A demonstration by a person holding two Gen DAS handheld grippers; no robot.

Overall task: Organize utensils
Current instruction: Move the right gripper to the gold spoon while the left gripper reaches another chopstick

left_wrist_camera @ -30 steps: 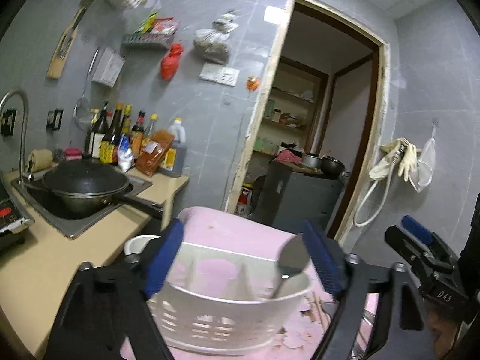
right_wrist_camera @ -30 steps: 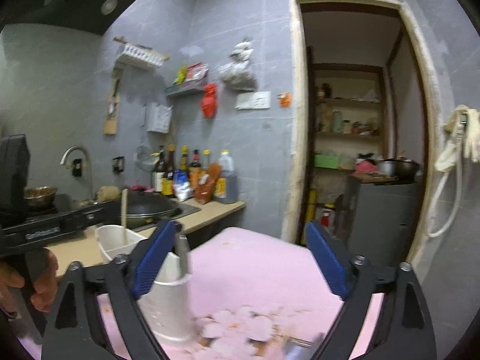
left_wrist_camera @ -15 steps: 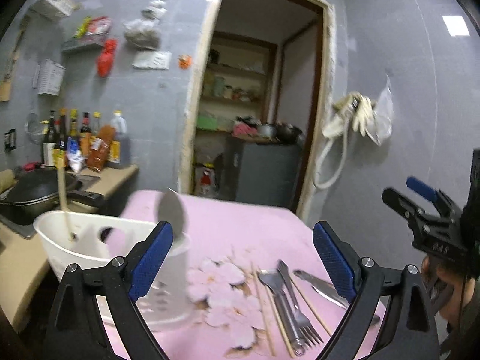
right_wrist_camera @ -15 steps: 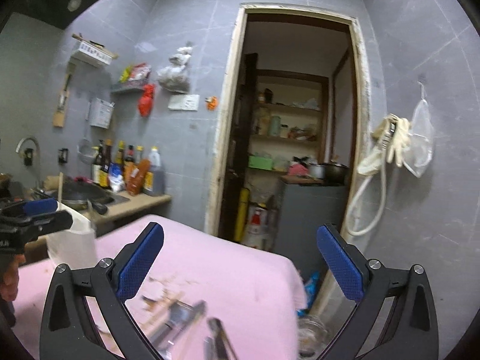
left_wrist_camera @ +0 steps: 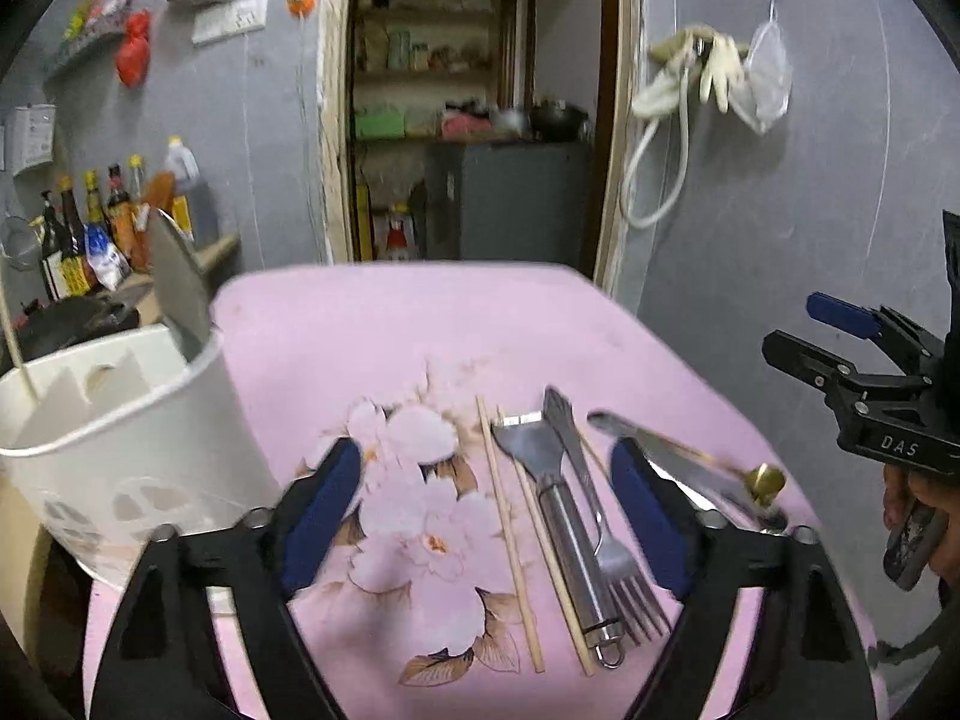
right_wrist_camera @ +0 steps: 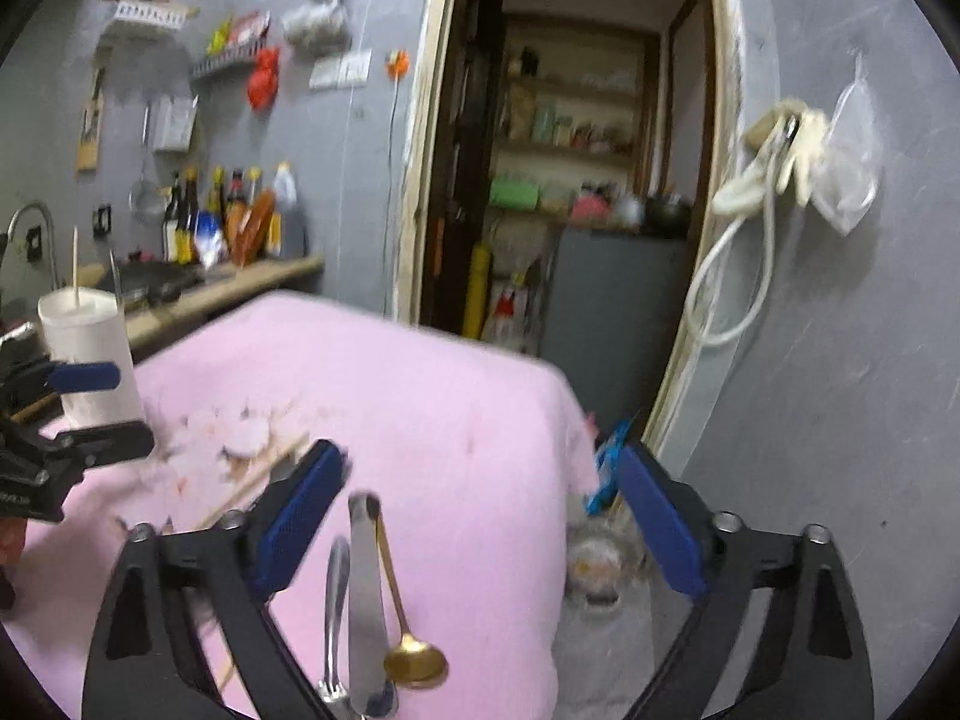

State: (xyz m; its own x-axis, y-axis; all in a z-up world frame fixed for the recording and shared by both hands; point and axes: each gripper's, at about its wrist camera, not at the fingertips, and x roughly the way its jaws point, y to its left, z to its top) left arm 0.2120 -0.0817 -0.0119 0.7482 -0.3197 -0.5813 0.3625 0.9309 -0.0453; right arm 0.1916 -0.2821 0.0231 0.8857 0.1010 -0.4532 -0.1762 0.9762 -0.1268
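On the pink tablecloth (left_wrist_camera: pixel 390 324) lie a steel spatula (left_wrist_camera: pixel 558 498), a fork (left_wrist_camera: pixel 612 558), wooden chopsticks (left_wrist_camera: pixel 510 534), a knife (left_wrist_camera: pixel 672 456) and a small gold spoon (left_wrist_camera: pixel 765 477). My left gripper (left_wrist_camera: pixel 486 522) is open and empty, hovering over the chopsticks and spatula. A white utensil holder (left_wrist_camera: pixel 120 444) stands at the left with a spoon (left_wrist_camera: pixel 177 288) and a stick in it. My right gripper (right_wrist_camera: pixel 480 528) is open and empty above the knife (right_wrist_camera: pixel 366 588) and gold spoon (right_wrist_camera: pixel 414 663) near the table's right edge.
A kitchen counter (right_wrist_camera: pixel 240 288) with bottles, a sink and a wok runs along the left wall. An open doorway (left_wrist_camera: pixel 474 120) with shelves and a grey cabinet lies behind the table. A jar (right_wrist_camera: pixel 594 564) sits on the floor by the table's right edge.
Both grippers have swung right and tilted down from the holder toward the utensils on the cloth. Both stay open and empty.
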